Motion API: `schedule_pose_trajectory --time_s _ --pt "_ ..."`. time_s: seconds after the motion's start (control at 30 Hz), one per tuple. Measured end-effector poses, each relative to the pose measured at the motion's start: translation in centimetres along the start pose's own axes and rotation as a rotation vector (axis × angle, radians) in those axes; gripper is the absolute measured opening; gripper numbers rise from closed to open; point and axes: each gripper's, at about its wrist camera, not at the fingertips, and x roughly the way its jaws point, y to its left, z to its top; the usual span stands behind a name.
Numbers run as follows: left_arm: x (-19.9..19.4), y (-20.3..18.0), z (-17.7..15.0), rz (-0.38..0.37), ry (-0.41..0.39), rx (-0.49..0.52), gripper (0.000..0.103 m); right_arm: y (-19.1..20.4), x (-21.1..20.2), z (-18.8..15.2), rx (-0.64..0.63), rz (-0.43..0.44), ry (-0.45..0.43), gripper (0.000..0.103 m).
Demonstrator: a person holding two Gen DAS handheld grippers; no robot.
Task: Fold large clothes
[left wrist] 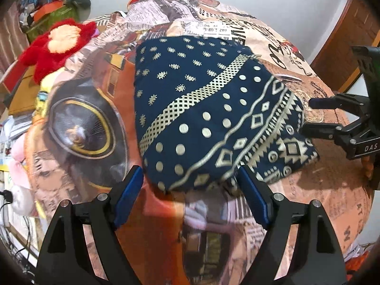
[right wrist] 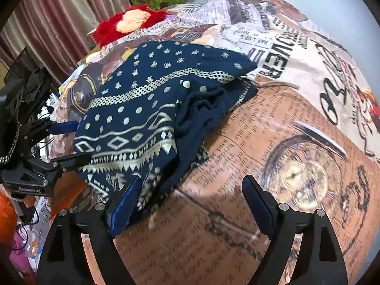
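Note:
A navy garment with cream dots, lattice band and zigzag border lies folded in a thick bundle on the printed bedsheet. My left gripper is open and empty, its blue pads at the bundle's near edge. My right gripper shows at the right of the left wrist view, open beside the bundle's right edge. In the right wrist view the garment sits to the left, with loose navy folds on its right side. My right gripper is open; its left pad touches the garment's hem. The left gripper is open at the garment's left.
A red plush toy lies at the bed's far left, with a green box and clutter behind it. A wooden door stands at the right. Curtains hang at the left. Cables and items sit beside the bed.

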Motion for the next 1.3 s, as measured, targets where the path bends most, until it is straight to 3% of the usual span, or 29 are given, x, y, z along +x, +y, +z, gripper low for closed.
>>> schedule_pose_trajectory --time_s 0.27,0.4,0.53,0.8,1.03,1.3 --pt "-7.5 -1.2 1.4 0.070 -0.182 -0.006 0.081 1.4 -7.3 -1.3 -0.003 -0.049 -0.199 0.085" --pt "-13.6 -2.9 2.3 0.099 -0.350 0.013 0.081 2.8 -12.2 -1.4 -0.009 -0.054 -0.342 0.085" --pt "-18.9 -4.8 2.5 0.069 -0.503 0.039 0.081 4.8 -17.4 -1.7 -0.034 -0.067 -0.500 0.085" --pt "-27.3 -9.3 0.2 0.128 -0.779 0.085 0.081 8.3 -25.7 -4.3 -0.049 -0.087 -0.783 0.085" --pt "-30.0 -11.9 -2.4 0.185 -0.896 0.056 0.082 10.7 -30.2 -7.6 -0.021 -0.123 -0.955 0.086" --pt "-30.3 -13.4 -4.6 0.211 -0.922 0.017 0.082 11.7 -30.7 -9.9 0.024 -0.146 -0.974 0.097"
